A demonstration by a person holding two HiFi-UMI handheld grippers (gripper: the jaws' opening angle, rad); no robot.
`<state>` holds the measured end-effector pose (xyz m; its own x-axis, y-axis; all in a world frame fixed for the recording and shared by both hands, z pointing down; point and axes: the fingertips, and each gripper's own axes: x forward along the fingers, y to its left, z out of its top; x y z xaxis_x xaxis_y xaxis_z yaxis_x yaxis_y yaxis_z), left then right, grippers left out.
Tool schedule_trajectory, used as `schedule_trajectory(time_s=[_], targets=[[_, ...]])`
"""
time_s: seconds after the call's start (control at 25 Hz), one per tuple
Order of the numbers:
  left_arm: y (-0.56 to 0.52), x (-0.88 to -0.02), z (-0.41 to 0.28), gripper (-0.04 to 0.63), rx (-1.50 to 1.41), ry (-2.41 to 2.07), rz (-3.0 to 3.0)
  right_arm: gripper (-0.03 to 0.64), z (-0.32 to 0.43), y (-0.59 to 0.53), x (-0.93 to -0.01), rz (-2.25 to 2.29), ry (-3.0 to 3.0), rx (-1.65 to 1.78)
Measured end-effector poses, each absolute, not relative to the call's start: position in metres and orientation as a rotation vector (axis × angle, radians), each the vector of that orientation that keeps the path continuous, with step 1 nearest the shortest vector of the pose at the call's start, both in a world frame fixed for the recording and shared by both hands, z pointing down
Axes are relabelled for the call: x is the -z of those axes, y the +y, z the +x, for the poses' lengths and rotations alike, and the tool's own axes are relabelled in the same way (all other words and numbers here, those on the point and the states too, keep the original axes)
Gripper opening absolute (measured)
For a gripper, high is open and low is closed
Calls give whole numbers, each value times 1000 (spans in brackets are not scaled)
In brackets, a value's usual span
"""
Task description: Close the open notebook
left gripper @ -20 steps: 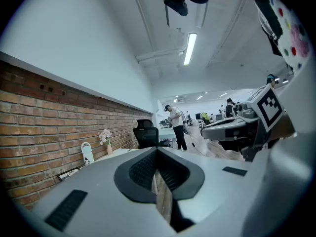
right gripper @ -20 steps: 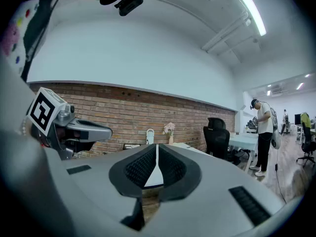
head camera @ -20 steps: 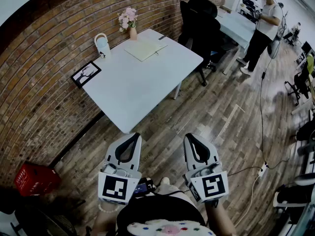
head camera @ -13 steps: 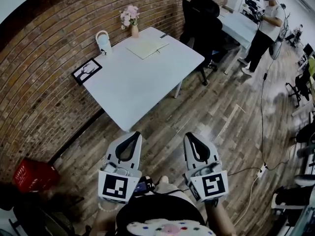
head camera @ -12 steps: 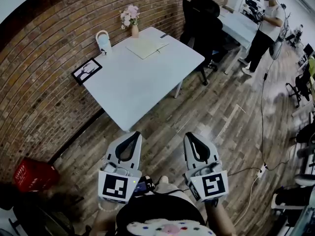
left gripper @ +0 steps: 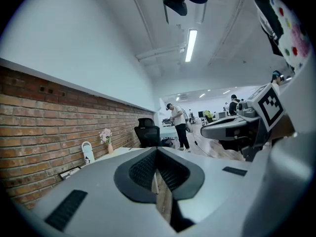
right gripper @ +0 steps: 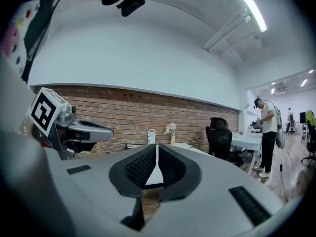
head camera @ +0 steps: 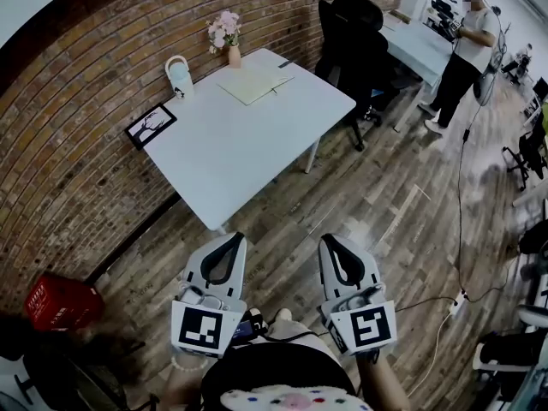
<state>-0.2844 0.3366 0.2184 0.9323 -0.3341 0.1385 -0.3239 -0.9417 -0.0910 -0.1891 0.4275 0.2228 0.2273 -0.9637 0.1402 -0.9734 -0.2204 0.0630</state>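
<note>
An open cream notebook [head camera: 253,83] lies flat at the far end of a white table [head camera: 240,144] against the brick wall. Both grippers hang over the wooden floor well short of the table's near corner, far from the notebook. My left gripper [head camera: 235,236] is shut with nothing in it, its tips meeting [left gripper: 157,150]. My right gripper [head camera: 327,239] is likewise shut and empty, tips together [right gripper: 157,145]. Each gripper view shows the other gripper off to the side.
On the table stand a pink flower vase [head camera: 229,43], a white lantern-like holder [head camera: 177,76] and a black picture frame [head camera: 150,127]. Black office chairs [head camera: 351,37] stand to the table's right. A person [head camera: 462,50] stands further back. A red crate [head camera: 58,303] sits lower left.
The view has shifted only slightly; the table and grippers keep nearly the same places. The far person has moved a little to the right.
</note>
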Motion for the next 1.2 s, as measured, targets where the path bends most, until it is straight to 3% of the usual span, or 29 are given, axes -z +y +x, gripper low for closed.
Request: schedule_trajectory(time_s=[0.76,1.2], targets=[[366,-213,-242,17,197,575,-2974,41,-143,459,-227,2352,-1889,-68],[323,-224,-200,17,206,550,-2976,41,-100,425,-230,2444,-1849,-67]])
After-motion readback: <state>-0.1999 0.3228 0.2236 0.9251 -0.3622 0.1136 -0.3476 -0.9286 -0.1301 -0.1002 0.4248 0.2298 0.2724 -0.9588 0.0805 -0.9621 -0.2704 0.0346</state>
